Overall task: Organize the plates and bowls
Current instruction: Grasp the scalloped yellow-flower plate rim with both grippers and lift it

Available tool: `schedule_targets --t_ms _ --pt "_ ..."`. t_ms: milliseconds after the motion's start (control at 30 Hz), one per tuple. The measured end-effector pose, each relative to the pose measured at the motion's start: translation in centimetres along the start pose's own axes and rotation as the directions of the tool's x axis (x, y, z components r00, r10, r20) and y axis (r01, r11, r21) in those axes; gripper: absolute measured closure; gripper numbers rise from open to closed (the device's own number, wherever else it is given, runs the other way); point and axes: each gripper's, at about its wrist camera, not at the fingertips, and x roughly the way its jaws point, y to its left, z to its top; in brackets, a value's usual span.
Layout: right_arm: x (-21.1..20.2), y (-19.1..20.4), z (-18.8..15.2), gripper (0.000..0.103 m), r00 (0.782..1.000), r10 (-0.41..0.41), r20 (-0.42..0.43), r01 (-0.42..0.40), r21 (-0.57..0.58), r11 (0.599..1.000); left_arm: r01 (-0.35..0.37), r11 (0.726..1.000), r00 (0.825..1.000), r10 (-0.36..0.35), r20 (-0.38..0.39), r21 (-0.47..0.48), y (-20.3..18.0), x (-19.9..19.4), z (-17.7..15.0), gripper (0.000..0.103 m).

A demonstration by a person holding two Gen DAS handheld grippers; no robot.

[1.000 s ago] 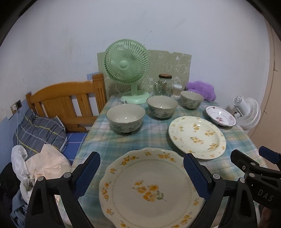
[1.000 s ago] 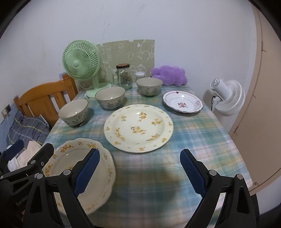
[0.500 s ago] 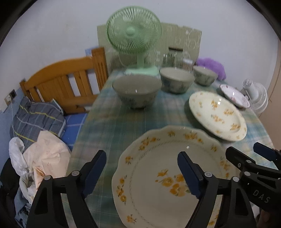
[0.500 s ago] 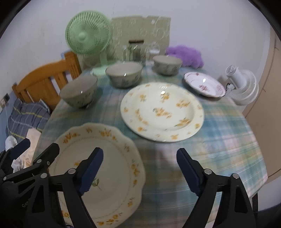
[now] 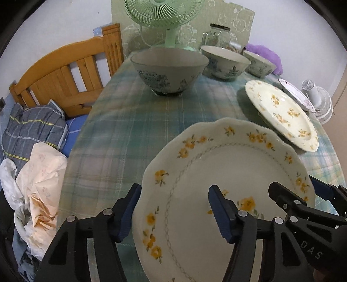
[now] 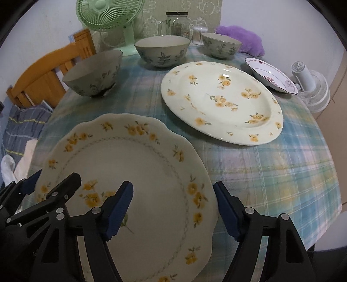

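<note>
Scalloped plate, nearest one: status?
Both grippers closing, astride opposite rims of scalloped plate, not yet gripping. Plate flat on tablecloth. Nothing in the way.

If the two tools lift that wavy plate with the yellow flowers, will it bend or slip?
The wavy plate looks like glazed china, so it is probably stiff and won't bend. Its shiny surface may be slippery against the tool pads. It is wide and thin, so it could tilt if held by one edge, and would likely break if dropped.

A green fan [image 6: 108, 13] stood at the checked tablecloth's [image 6: 271, 169] far edge; a glass jar [image 6: 176, 23] and purple cushion [image 6: 243, 38] stood beside it.
</note>
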Motion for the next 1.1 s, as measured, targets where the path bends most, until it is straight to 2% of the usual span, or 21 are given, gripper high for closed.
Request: schedule_targets --t_ms 167,500,667,767,967,1100 --pt "1.2 0.0 0.0 0.027 0.999 -0.023 -0.05 0.023 0.006 1.0 0.017 1.0 1.0 -0.017 -0.008 0.015 0.1 0.4 0.2 0.038" --pt "1.0 -0.1 0.7 0.029 0.996 -0.036 -0.081 0.039 0.038 0.999 0.049 0.997 0.997 -0.046 -0.059 0.065 -0.3 -0.1 1.1 0.038" --pt "-1.0 -0.5 1.7 0.029 0.997 -0.063 -0.052 0.064 0.031 0.997 0.077 0.994 0.996 -0.072 -0.058 0.083 -1.2 -1.5 2.1 0.038" --pt "-2.4 -1.4 2.2 0.029 0.997 -0.07 -0.032 0.071 0.05 0.996 0.076 0.99 0.997 -0.074 -0.016 0.118 -2.5 -2.8 2.7 0.038" --pt "-3.9 -4.0 3.0 0.029 0.996 -0.084 0.02 0.082 0.099 0.992 0.078 0.987 0.997 -0.08 0.005 0.142 -5.0 -3.0 3.3 0.039" --pt "-4.2 -6.2 3.1 0.029 0.996 -0.081 0.035 0.077 0.091 0.993 0.078 0.988 0.997 -0.081 0.017 0.132 -7.3 -3.2 3.9 0.038"
